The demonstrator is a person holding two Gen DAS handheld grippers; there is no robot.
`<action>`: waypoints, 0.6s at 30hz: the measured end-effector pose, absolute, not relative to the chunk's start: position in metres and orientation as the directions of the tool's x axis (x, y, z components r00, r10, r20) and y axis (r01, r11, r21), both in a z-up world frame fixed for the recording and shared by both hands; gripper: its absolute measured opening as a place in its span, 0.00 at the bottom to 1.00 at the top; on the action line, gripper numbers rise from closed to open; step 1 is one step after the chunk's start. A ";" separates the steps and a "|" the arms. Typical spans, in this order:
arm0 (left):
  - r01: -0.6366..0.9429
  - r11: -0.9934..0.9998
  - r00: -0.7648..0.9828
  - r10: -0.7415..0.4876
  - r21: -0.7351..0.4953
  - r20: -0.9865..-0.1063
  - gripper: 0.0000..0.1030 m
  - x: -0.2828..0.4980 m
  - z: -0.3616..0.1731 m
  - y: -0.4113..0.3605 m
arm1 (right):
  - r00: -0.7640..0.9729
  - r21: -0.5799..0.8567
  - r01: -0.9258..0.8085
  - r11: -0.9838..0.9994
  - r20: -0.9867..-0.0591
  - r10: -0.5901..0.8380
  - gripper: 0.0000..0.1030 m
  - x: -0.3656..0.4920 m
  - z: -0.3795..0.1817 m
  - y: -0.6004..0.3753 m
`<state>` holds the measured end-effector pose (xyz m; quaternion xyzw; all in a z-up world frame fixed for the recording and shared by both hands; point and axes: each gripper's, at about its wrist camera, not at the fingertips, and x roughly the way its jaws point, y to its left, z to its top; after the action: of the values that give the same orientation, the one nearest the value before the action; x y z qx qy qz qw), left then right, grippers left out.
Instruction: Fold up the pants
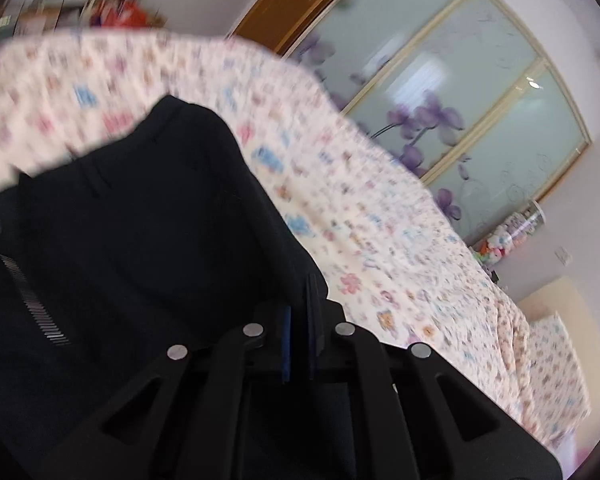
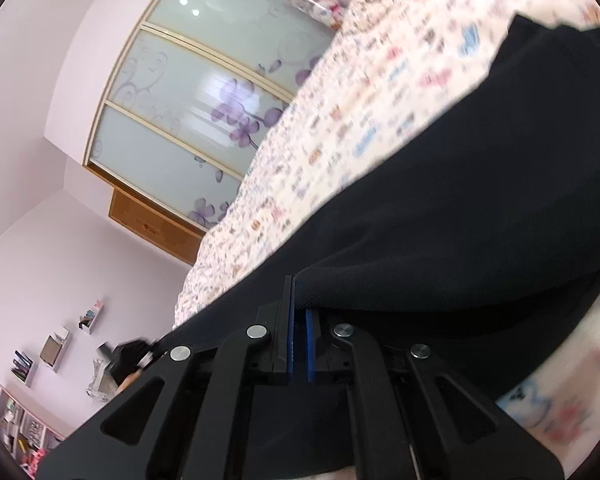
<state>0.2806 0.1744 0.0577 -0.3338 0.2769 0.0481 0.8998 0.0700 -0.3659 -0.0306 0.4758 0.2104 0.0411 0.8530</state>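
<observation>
Black pants lie on the flower-print bedsheet, waistband end with a zipper toward the left. My left gripper is shut on a fold of the black cloth, blue pads nearly together. In the right wrist view the pants stretch away to the upper right over the bedsheet. My right gripper is shut on an edge of the pants, cloth bunched between its blue pads. Both views are motion-blurred and tilted.
A wardrobe with frosted sliding doors printed with purple flowers stands beyond the bed; it also shows in the right wrist view. Shelves with clutter sit against the pink wall. A jar of colourful items stands by the bed.
</observation>
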 end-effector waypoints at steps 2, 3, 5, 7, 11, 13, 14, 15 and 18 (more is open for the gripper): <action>-0.242 0.788 0.861 -0.095 -0.566 -0.500 0.05 0.247 0.072 0.175 | 0.921 0.831 0.129 0.542 -0.303 0.245 0.04 0.066 -0.027 -0.372; -0.229 0.795 0.870 -0.093 -0.562 -0.485 0.05 0.228 0.077 0.176 | 0.927 0.834 0.128 0.537 -0.293 0.235 0.04 0.064 -0.026 -0.376; -0.210 0.807 0.885 -0.083 -0.552 -0.457 0.05 0.188 0.084 0.176 | 0.939 0.839 0.128 0.528 -0.274 0.207 0.04 0.059 -0.023 -0.383; -0.204 0.811 0.898 -0.068 -0.548 -0.435 0.06 0.151 0.084 0.176 | 0.949 0.841 0.124 0.527 -0.255 0.185 0.04 0.054 -0.019 -0.388; -0.227 0.783 0.900 -0.059 -0.579 -0.432 0.06 0.076 0.053 0.178 | 0.956 0.843 0.118 0.525 -0.240 0.171 0.04 0.046 -0.017 -0.393; -0.247 0.764 0.893 -0.060 -0.596 -0.447 0.07 0.055 0.031 0.177 | 0.954 0.835 0.130 0.535 -0.252 0.161 0.04 0.045 -0.018 -0.391; -0.276 0.740 0.882 -0.059 -0.614 -0.467 0.08 0.042 0.014 0.176 | 0.953 0.831 0.138 0.538 -0.259 0.156 0.04 0.044 -0.020 -0.391; -0.294 0.717 0.873 -0.068 -0.632 -0.483 0.08 0.036 0.001 0.176 | 0.953 0.830 0.144 0.538 -0.263 0.152 0.04 0.044 -0.021 -0.390; -0.305 0.680 0.872 -0.083 -0.667 -0.482 0.08 0.027 -0.025 0.177 | 0.947 0.831 0.170 0.529 -0.287 0.147 0.04 0.042 -0.026 -0.389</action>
<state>0.0266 0.1770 -0.0249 -0.3953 0.2449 0.0629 0.8831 0.0422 -0.3895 -0.0260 0.4850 0.1630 -0.0067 0.8592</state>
